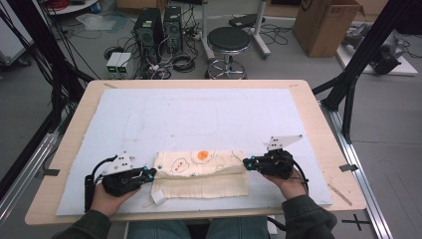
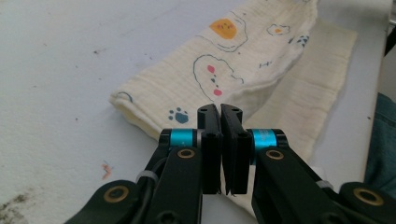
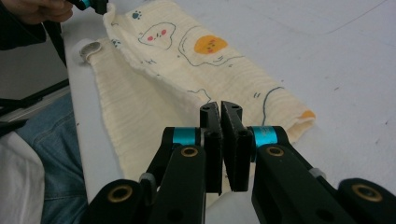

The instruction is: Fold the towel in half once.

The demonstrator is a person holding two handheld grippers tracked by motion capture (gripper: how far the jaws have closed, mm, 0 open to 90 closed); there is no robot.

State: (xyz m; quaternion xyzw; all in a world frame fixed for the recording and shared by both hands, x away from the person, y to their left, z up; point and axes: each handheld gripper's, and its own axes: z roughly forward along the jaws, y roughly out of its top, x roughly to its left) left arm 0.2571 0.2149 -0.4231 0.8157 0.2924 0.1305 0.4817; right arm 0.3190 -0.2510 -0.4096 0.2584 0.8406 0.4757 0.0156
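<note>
Folded printed muslin cloth (image 1: 201, 172) on a white table mat (image 1: 199, 114), one gripper at each end.

Left gripper (image 1: 149, 173): at the cloth's left end, tips against the edge of the folded layer; jaws pressed together, and whether cloth is pinched between them cannot be told. Cloth: lies near the mat's front edge, printed layer folded over a plain layer. Right gripper (image 1: 247, 163): at the cloth's right end, jaws likewise closed, pinch not discernible.
</note>
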